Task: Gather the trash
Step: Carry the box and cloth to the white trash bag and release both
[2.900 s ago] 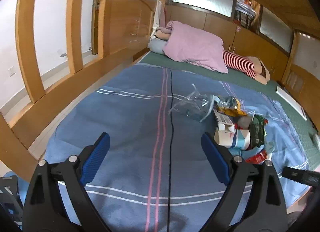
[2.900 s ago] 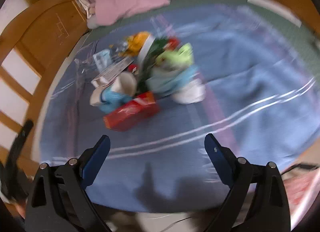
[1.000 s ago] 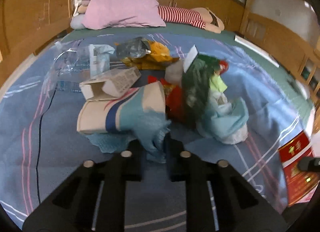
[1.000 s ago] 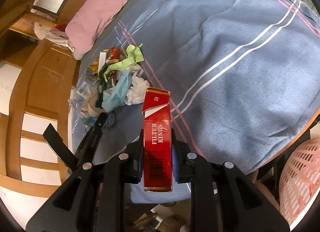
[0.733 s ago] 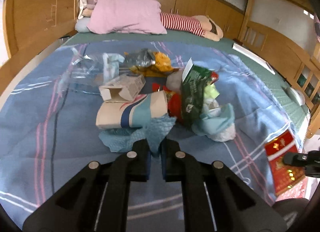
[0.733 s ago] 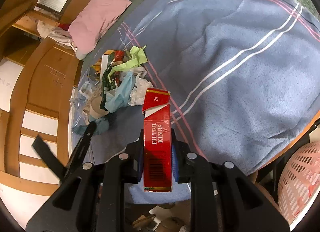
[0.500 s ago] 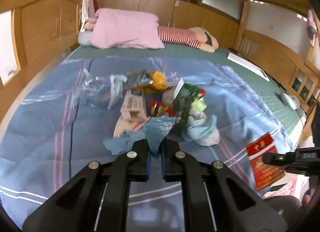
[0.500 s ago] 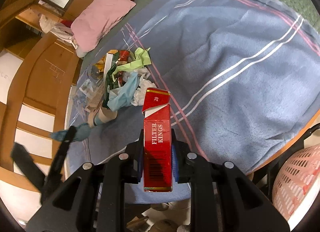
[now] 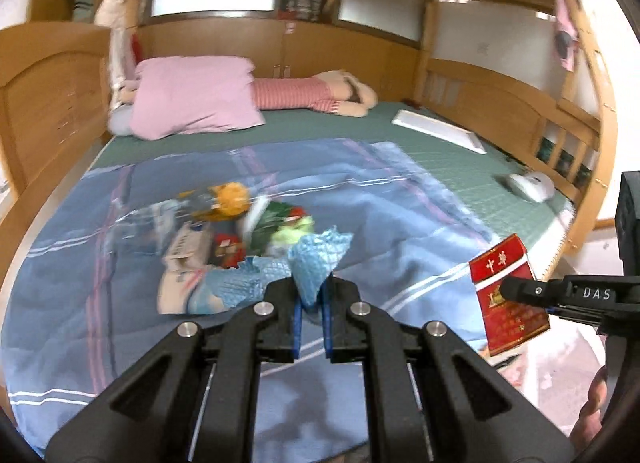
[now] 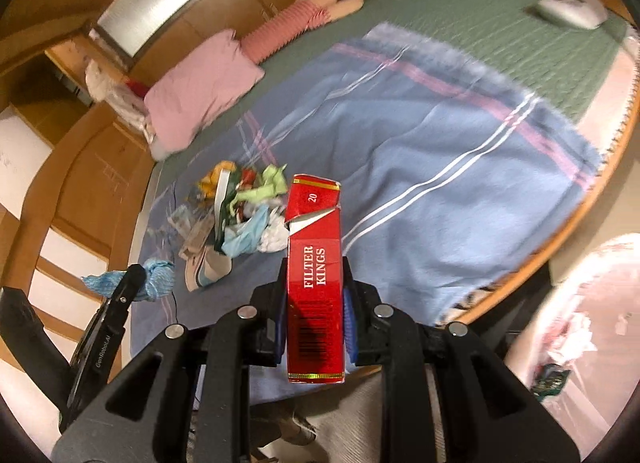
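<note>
Your left gripper (image 9: 309,305) is clamped on a crumpled blue paper towel (image 9: 316,259), which sticks up from between the blue pads, clear of the blanket. Your right gripper (image 10: 315,305) is clenched on a red cigarette pack (image 10: 316,283), gripped by its narrow sides with the flip-top end pointing away from you and the words FILTER KINGS facing the camera. In the left wrist view that same pack shows at the right, over the edge of the bed.

The rest of the trash pile (image 10: 236,215) lies on the blue striped blanket (image 10: 420,167), beyond both grippers: a paper cup (image 10: 206,267) on its side, a small white carton (image 9: 188,245), a dark green wrapper (image 9: 266,225), an orange wrapper (image 9: 230,197), a light green scrap (image 10: 264,185) and some white tissue (image 10: 274,237). Something clear and crinkled sits at the pile's far left, probably plastic film, though the blur makes it hard to tell.

The blanket covers part of a green mat (image 9: 360,123). At the head of the bed a pink pillow (image 9: 192,97) lies beside a striped plush toy (image 9: 316,93). A pink basket (image 10: 584,303) stands low beside the bed at your right.
</note>
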A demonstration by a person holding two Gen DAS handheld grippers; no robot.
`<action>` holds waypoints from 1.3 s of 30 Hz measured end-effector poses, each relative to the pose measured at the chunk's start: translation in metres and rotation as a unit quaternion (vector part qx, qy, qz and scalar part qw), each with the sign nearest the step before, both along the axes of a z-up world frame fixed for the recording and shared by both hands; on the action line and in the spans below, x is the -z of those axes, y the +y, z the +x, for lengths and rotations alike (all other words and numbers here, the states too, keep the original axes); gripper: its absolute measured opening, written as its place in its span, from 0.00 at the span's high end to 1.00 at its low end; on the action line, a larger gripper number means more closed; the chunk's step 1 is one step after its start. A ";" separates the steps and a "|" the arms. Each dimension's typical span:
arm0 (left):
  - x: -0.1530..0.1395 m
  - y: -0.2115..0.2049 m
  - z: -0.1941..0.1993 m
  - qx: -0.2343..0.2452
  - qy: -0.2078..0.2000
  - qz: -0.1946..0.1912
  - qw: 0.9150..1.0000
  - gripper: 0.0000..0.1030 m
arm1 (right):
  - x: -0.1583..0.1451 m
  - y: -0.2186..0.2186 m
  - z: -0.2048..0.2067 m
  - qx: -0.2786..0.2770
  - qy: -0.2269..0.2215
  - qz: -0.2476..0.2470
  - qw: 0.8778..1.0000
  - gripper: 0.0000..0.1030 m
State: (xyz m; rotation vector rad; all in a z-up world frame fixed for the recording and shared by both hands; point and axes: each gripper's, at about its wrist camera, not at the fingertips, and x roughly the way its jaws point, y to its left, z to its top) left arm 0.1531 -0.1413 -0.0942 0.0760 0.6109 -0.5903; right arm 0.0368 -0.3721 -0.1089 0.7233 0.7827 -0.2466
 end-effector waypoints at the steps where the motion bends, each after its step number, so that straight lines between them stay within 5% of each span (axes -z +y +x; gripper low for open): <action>1: -0.003 -0.007 -0.006 0.008 -0.002 -0.001 1.000 0.91 | -0.003 -0.003 -0.007 0.006 -0.003 -0.003 1.000 0.77; 10: -0.030 -0.093 -0.090 0.134 -0.027 -0.013 0.991 0.91 | -0.038 -0.046 -0.121 0.116 -0.031 -0.031 0.992 0.77; 20: -0.022 -0.177 -0.201 0.270 -0.014 -0.012 0.963 0.91 | -0.062 -0.074 -0.250 0.229 -0.045 -0.066 0.970 0.77; 26: -0.012 -0.197 -0.234 0.305 -0.017 0.003 0.952 0.91 | -0.062 -0.073 -0.291 0.264 -0.049 -0.071 0.961 0.77; 35: 0.002 -0.213 -0.259 0.306 -0.034 0.034 0.951 0.90 | -0.059 -0.074 -0.313 0.273 -0.049 -0.070 0.958 0.77; 38: 0.005 -0.215 -0.262 0.303 -0.036 0.041 0.952 0.71 | -0.057 -0.075 -0.316 0.276 -0.048 -0.068 0.957 0.77; 39: 0.005 -0.213 -0.262 0.299 -0.040 0.039 0.953 0.57 | -0.056 -0.077 -0.318 0.277 -0.048 -0.068 0.957 0.77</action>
